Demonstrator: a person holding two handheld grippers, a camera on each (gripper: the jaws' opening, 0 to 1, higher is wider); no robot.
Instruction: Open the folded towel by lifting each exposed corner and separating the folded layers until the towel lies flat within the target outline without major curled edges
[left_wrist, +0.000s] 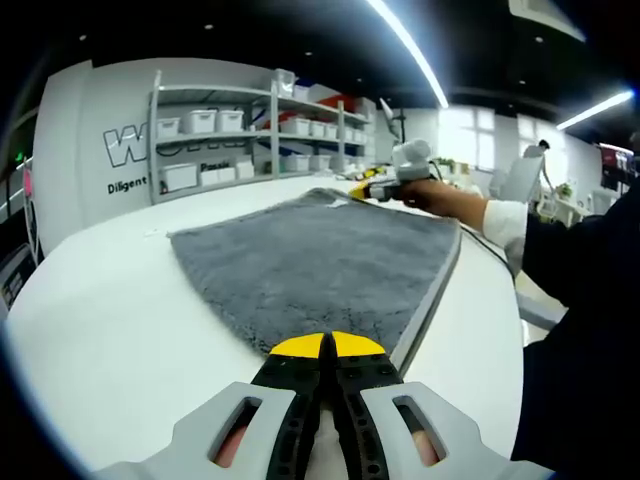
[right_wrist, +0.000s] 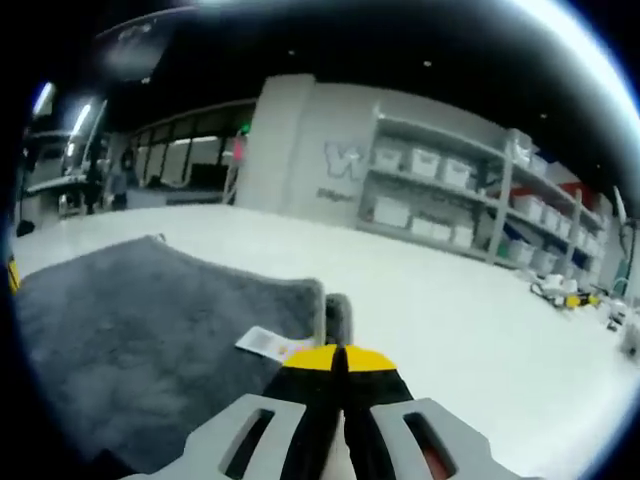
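A grey towel (left_wrist: 320, 260) lies spread on the white table (left_wrist: 110, 320), its far end slightly raised. My left gripper (left_wrist: 327, 346) has its yellow-tipped jaws shut at the towel's near corner, which runs in under the tips. At the far corner is my right gripper (left_wrist: 372, 188), held by a hand with a white cuff. In the right gripper view the towel (right_wrist: 120, 320) stretches away to the left, with a white label (right_wrist: 265, 343) near its edge. My right gripper (right_wrist: 336, 358) is shut there, and the towel's corner (right_wrist: 336, 312) stands up just in front of its tips.
Shelves with white bins (left_wrist: 215, 140) stand beyond the table by a lettered wall. The person's dark sleeve (left_wrist: 585, 300) fills the right side of the left gripper view. Small yellow-and-black items (right_wrist: 562, 293) lie far off on the table (right_wrist: 470, 330).
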